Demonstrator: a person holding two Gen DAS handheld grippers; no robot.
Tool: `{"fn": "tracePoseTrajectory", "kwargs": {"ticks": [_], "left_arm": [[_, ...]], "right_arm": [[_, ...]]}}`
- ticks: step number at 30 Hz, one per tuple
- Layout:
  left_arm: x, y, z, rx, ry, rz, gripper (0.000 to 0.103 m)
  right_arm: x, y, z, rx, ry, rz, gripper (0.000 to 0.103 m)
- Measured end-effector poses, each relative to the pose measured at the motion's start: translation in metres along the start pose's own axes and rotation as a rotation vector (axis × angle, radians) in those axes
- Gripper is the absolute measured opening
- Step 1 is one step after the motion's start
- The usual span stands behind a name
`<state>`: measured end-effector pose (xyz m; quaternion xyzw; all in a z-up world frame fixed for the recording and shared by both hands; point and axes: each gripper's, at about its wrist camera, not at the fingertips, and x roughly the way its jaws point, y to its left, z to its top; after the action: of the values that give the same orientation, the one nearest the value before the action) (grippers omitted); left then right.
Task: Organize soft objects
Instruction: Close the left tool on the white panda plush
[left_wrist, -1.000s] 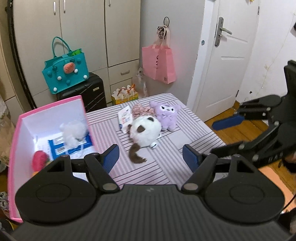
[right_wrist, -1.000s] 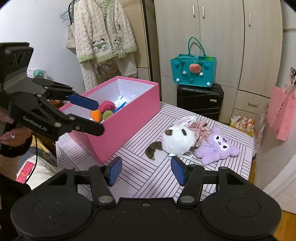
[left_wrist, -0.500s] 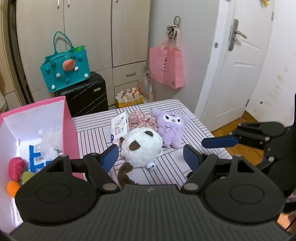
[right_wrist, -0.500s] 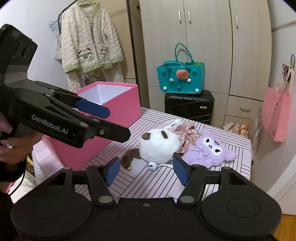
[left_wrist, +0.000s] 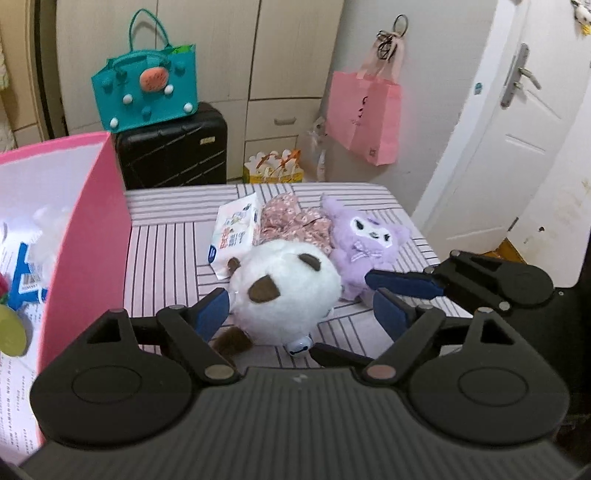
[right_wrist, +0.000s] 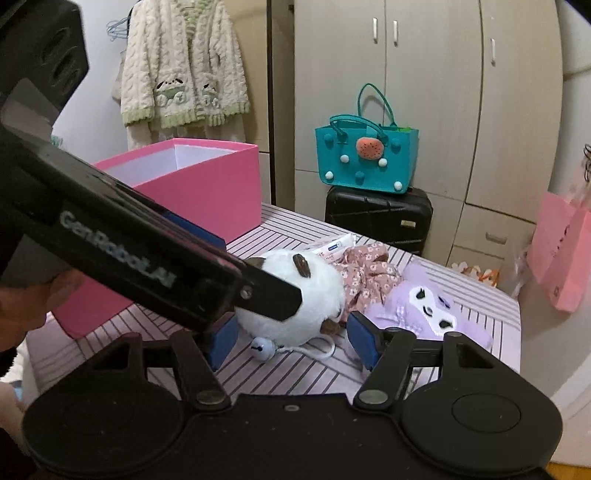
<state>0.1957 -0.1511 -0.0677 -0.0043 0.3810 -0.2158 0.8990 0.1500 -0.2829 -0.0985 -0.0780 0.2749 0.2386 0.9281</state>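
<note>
Item one: white round plush (left_wrist: 284, 291), fleecy pile, near-spherical, with dark brown ear patches, a brown tail tuft at its 7 o'clock and a small pale bell on a white cord at its 6 o'clock. It lies at the middle of my striped surface (left_wrist: 166, 254).

Left tongs (left_wrist: 301, 310): blue-padded, jaws wide and just widened further; the white plush sits between them. Whether the left pad touches the fleece I cannot tell; the right pad stands apart, so nothing is gripped.

Right tongs (right_wrist: 291, 341): jaws likewise spread and just opening; the same plush lies between them, unclamped.

Item two: purple plush (left_wrist: 364, 245), soft short pile, white face patch, at 2 o'clock of the white one and touching it.

Item three: floral fabric piece (left_wrist: 291, 221), pink, crumpled, at 12 o'clock of the white plush.

Item four: tissue pack (left_wrist: 234, 234), glossy wrapper, flat, at 11 o'clock.

Item five: pink box (right_wrist: 207, 192), stiff card, white-lined, open-topped, at 9 o'clock in the left wrist view, with soft items inside.
</note>
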Motion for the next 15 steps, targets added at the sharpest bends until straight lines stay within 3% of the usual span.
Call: {"fn": "tracePoseTrajectory", "kwargs": {"ticks": [4, 15], "left_arm": [[0.011, 0.006, -0.002, -0.038, 0.011, 0.007, 0.085], [0.030, 0.018, -0.005, -0.136, 0.025, -0.005, 0.085]], "right_arm": [[0.009, -0.001, -0.001, -0.007, -0.007, -0.004, 0.084], [0.031, -0.002, -0.001, -0.057, -0.029, -0.002, 0.086]]}}
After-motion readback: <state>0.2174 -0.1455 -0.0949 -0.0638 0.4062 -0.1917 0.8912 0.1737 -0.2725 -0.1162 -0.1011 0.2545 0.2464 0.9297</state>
